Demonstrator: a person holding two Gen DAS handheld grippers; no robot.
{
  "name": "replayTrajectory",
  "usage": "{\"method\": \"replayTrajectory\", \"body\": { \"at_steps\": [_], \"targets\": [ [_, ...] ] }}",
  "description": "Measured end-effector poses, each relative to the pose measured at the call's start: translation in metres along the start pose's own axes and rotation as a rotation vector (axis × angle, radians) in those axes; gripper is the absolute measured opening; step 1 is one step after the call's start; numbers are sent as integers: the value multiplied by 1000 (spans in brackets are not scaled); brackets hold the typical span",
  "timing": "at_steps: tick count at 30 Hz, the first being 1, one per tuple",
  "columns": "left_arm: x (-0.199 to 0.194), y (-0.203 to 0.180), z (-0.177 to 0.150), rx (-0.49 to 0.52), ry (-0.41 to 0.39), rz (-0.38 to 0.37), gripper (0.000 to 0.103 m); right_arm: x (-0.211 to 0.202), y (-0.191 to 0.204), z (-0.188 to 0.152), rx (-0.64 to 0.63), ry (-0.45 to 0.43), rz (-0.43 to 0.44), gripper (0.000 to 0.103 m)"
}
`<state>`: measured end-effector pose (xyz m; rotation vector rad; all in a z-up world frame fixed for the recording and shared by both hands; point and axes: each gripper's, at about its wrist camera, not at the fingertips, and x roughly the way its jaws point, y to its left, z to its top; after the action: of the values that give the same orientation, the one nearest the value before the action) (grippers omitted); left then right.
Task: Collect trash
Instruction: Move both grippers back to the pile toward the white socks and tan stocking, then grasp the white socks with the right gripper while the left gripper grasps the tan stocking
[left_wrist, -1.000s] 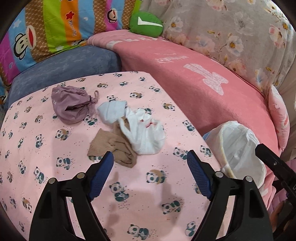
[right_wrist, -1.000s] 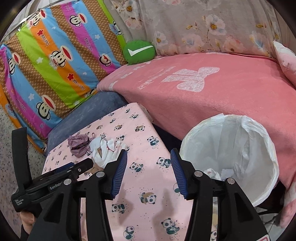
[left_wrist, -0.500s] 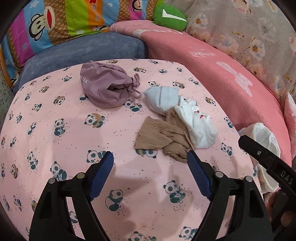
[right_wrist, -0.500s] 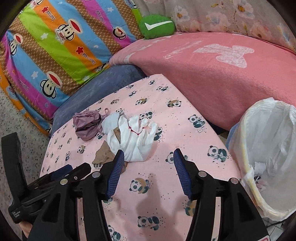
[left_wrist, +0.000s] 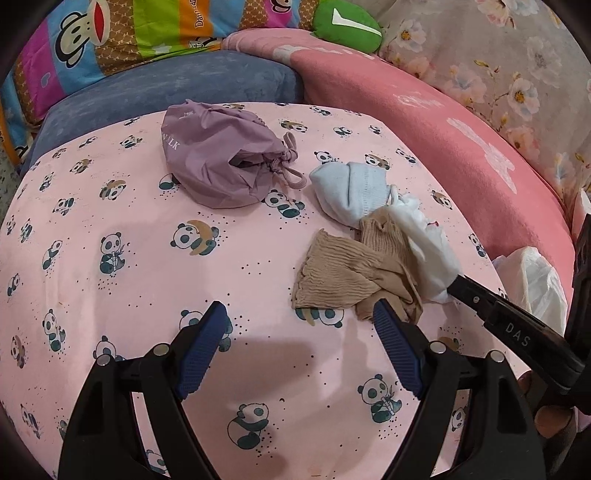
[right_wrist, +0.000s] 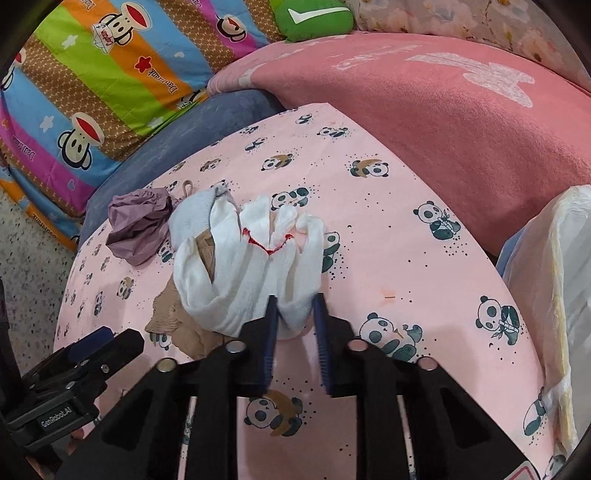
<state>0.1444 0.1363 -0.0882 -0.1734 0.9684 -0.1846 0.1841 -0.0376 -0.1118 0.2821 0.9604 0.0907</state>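
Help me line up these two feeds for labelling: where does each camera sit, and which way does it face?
Left wrist: on the left gripper, facing down over the panda cloth; its own open fingers show, with the right gripper entering.
Right wrist: on the right gripper, just closed on the white glove; the left gripper shows at lower left.
Shared: glove, beige stocking, purple pouch, blue sock, lined bin.

Table: pink cloth with little pandas.
Sofa: blue seat behind the table.
Blanket: pink, over the sofa.
Cushion: bright stripes with monkey faces.
Pillow: small and green.
Floor: grey and speckled.
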Motion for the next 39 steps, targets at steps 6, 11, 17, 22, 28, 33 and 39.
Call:
{"method": "replayTrajectory", "body": {
  "at_steps": [6,11,17,22,28,33,39],
  "targets": [
    [8,-18,0,42,15,-28,78,-18,-21,-6,60,-63,-36,8],
    [17,-38,6,75,16,-60,82,-32,-37,-4,103,-80,-23,8],
    [38,-53,13,82,37,-59,80,-44,-48,-3,122,-95,-7,8],
    [36,-58,11,114,21,-43,47,-55,-52,-3,131,-105,11,8],
    [31,-64,9,116,40,-79,17,-70,-51,-6,133,-133,35,8],
    [12,-81,11,132,14,-121,16,-92,-53,-4,130,-174,42,8],
    [-20,-117,18,193,-47,-181,16,-134,-65,0,139,-259,32,8]
  ]
}}
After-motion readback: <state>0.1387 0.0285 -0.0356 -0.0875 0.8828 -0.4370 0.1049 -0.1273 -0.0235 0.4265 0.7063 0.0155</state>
